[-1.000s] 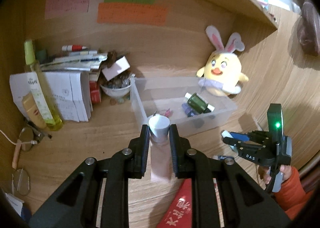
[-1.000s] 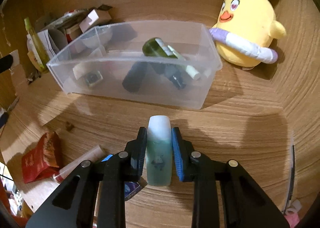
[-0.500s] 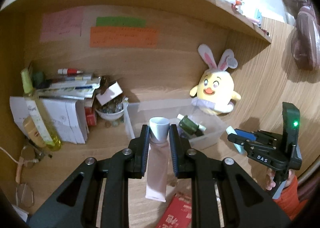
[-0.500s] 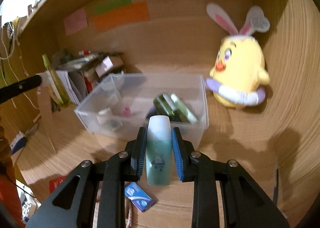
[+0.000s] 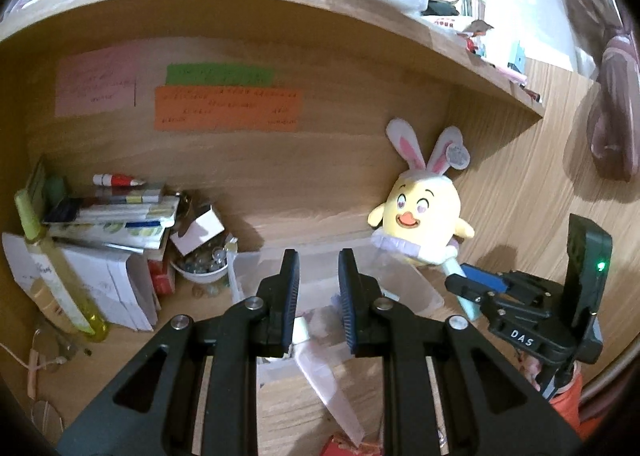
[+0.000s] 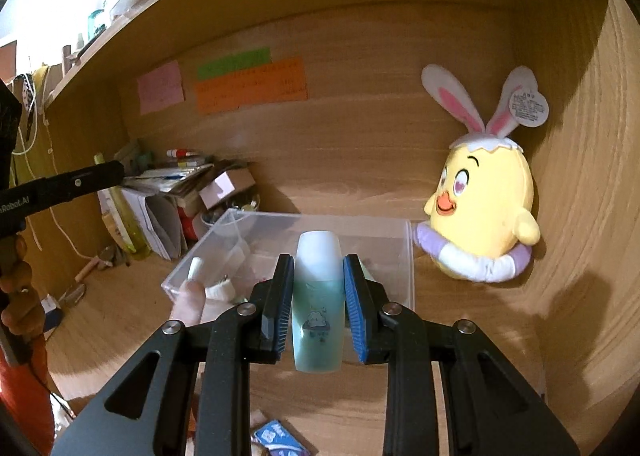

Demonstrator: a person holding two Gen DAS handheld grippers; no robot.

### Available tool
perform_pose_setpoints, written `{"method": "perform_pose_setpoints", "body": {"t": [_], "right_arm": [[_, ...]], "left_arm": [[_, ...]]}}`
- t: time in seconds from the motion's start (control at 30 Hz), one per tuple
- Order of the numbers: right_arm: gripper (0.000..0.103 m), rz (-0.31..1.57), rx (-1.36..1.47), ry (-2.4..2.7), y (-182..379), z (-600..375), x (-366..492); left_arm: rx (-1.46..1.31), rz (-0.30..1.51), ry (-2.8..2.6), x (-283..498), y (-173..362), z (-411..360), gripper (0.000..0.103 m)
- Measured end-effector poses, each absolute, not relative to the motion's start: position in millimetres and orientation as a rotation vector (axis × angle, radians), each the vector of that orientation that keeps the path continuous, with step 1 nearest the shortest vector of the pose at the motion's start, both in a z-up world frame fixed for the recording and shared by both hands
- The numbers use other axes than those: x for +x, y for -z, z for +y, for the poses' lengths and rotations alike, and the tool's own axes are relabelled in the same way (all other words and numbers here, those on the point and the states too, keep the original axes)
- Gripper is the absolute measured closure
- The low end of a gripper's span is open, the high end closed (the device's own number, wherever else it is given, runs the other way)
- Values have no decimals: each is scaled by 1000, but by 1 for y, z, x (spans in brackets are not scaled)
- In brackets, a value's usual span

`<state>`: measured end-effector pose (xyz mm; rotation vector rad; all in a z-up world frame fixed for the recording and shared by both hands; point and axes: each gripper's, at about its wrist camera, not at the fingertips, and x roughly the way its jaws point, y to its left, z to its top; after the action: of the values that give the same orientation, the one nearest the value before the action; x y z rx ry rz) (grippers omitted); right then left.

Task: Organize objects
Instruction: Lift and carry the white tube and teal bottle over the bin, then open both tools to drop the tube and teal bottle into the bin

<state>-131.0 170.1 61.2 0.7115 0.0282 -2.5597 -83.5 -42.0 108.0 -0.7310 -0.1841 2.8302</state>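
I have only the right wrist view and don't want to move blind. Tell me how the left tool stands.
Observer: The left tool is open, jaws apart, nothing clamped.
Operator: Report the pink tube.
Observer: The pink tube hangs tilted below the jaws, cap end up near one finger.
Operator: Say what is under it.
Observer: A red packet lies on the desk at the tube's lower end.

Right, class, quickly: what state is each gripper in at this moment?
Left gripper: open, the pink tube loose below it.
Right gripper: closed on the green bottle.
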Motion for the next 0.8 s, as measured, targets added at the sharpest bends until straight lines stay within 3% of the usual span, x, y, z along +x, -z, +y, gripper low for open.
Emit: {"method": "perform_pose_setpoints", "body": {"t": [0.3, 0.37, 0.43, 0.7, 0.8], "right_arm": [[80, 32, 771, 2534, -48, 163, -155], [80, 43, 787, 2536, -44, 161, -162], [80, 51, 807, 2533, -40, 159, -168], [80, 83, 887, 2516, -23, 150, -190], [80, 106, 922, 2505, -15, 143, -197]], "left_arm": [[-889, -192, -2786, -95, -78, -49, 83], [-935, -181, -2774, -96, -68, -51, 73], [-976, -165, -2759, -94, -57, -53, 52], [-1030, -193, -2765, -78, -30, -69, 38], [-1038, -186, -2763, -76, -24, -70, 37]]}}
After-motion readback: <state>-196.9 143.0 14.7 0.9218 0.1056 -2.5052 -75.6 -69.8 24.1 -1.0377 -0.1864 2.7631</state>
